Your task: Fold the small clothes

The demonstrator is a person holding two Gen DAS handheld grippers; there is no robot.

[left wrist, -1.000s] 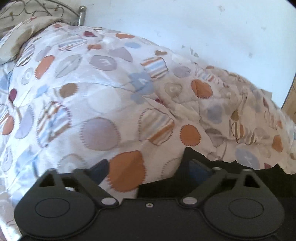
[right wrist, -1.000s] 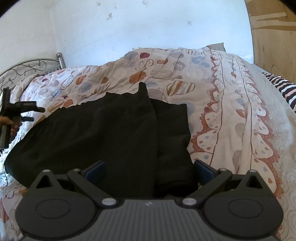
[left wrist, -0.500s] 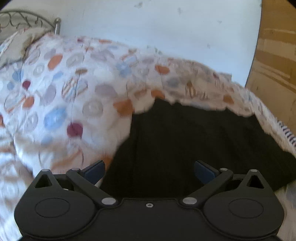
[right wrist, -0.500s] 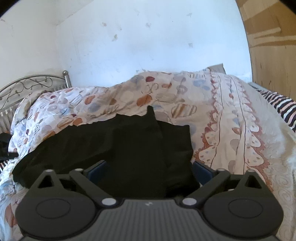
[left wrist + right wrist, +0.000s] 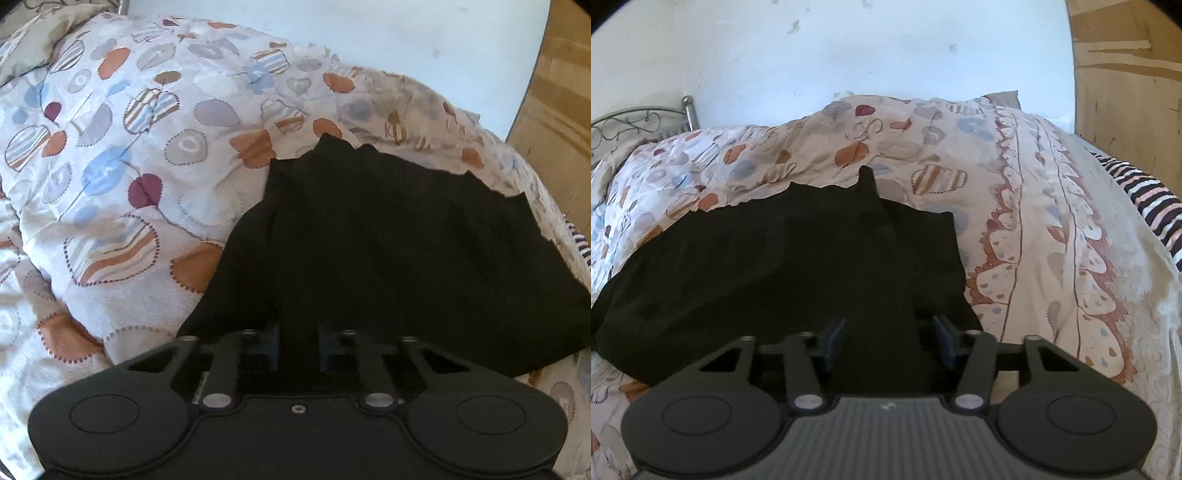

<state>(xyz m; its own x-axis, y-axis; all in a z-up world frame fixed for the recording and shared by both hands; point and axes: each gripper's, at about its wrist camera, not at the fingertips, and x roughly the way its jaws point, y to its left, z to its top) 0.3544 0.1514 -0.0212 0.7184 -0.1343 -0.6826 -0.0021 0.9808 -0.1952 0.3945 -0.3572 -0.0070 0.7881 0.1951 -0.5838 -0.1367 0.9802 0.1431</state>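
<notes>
Left fingers: blue pads (image 5: 272, 345) of the left gripper (image 5: 297, 347) stand close together and are closing, with a fold of the black garment (image 5: 388, 236) bunched between them at its near edge; the pads look pressed on the cloth.
Right fingers: pads (image 5: 833, 341) of the right gripper (image 5: 888, 341) stand wider apart and are closing, with a thick ridge of the same black garment (image 5: 783, 266) between them; whether the pads already press on it I cannot tell.
Garment, place: it lies spread on the patterned quilt (image 5: 122, 155), its near edge under both grippers.
Garment against left fingers: the cloth fans out ahead and to the right of the pads; its left border runs just beside them, with bare quilt to the left.
Garment against right fingers: most of the cloth stretches ahead and to the left; a narrower folded layer lies on the right, ending near the quilt's scalloped border (image 5: 1001, 236).
Long axis: in the right wrist view it runs left to right across the bed.
Pointing: a small peak on the far edge (image 5: 865, 175) points toward the white wall (image 5: 886, 48).
Surroundings: metal bedframe (image 5: 639, 122) far left, striped fabric (image 5: 1148, 206) far right.
</notes>
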